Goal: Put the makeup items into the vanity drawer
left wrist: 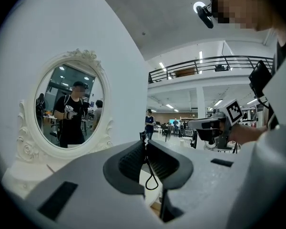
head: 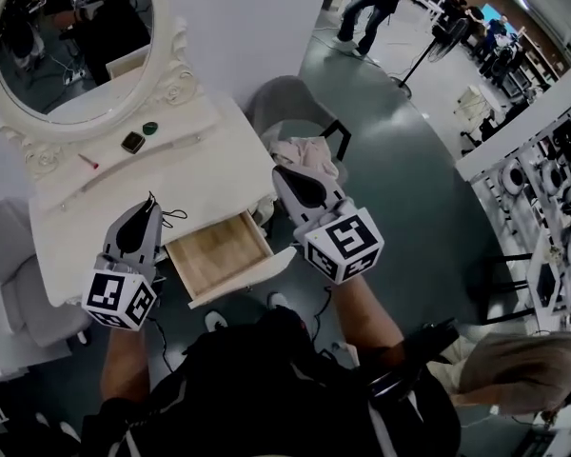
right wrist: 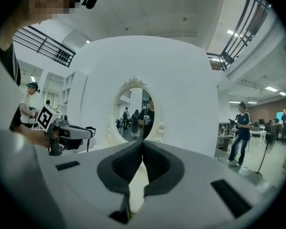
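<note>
The white vanity [head: 95, 227] has its drawer [head: 214, 253] pulled open, and the wooden bottom looks bare. My left gripper [head: 150, 201] hovers just left of the drawer, shut on a thin black elastic loop [head: 174, 219] that dangles from its tips [left wrist: 151, 178]. My right gripper [head: 279, 172] is past the drawer's right end, shut with nothing in it [right wrist: 142, 144]. A dark square compact [head: 132, 142], a small green item [head: 149, 129] and a thin red stick [head: 88, 161] lie on the shelf under the oval mirror [head: 71, 36].
A grey chair [head: 290, 103] with a beige cloth [head: 306, 155] on it stands right of the vanity. Another grey seat [head: 19, 288] is at the left. A white rack of gear [head: 552, 188] and people stand farther off to the right.
</note>
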Motion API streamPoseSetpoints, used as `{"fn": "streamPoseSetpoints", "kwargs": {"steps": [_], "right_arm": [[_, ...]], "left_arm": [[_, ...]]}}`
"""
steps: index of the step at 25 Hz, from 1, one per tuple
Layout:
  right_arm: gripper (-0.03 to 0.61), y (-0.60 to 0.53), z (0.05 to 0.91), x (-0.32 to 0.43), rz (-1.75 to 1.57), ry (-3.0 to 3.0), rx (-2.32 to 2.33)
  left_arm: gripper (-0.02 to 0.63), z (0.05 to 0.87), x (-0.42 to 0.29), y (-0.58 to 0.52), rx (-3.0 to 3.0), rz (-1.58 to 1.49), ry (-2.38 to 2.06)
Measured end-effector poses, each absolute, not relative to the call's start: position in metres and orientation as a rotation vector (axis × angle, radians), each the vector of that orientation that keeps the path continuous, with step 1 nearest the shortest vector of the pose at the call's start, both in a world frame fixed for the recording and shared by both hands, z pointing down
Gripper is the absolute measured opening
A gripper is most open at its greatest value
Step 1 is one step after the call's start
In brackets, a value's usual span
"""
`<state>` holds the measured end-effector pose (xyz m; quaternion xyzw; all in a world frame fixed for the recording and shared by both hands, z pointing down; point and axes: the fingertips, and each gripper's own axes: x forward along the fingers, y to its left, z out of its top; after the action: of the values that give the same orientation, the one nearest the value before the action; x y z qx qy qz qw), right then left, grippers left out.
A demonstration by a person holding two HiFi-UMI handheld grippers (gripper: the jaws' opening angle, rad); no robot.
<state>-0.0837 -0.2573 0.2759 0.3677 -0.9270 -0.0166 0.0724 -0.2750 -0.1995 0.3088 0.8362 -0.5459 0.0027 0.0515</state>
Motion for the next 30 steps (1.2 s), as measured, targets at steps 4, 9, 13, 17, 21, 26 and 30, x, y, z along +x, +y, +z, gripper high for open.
{"fn": "streamPoseSetpoints", "kwargs": {"steps": [4, 9, 13, 17, 21, 26, 30], "right_arm": [[0.005, -0.272, 0.282, -0.081, -0.038, -2.783, 1.077], [0.005, -0.286, 0.299, -0.078, -0.013, -2.793, 1.009], [0.005, -0.297, 0.317, -0.069, 0.060, -2.787, 0.982], [0.005, -0.308, 0.332, -0.065, 0.097, -2.774, 0.963], [0.005, -0.317, 0.355, -0.060, 0.148, -2.741, 0.971], [0.005, -0.320, 0.378, -0.051, 0.202, -2.699, 0.997], [0.005, -0.320, 0.393, -0.044, 0.231, -2.673, 1.014]], "left_arm": [[0.027, 0.327, -0.267, -0.213, 2.528, 0.085, -1.643], [0.028, 0.372, -0.260, -0.224, 2.448, 0.217, -1.635], [0.028, 0.414, -0.253, -0.231, 2.350, 0.258, -1.598], [0.028, 0.453, -0.257, -0.241, 2.261, 0.320, -1.607], [0.028, 0.499, -0.250, -0.244, 2.208, 0.380, -1.550], [0.028, 0.554, -0.232, -0.239, 2.164, 0.465, -1.432], [0.027, 0.592, -0.227, -0.241, 2.073, 0.448, -1.392]]}}
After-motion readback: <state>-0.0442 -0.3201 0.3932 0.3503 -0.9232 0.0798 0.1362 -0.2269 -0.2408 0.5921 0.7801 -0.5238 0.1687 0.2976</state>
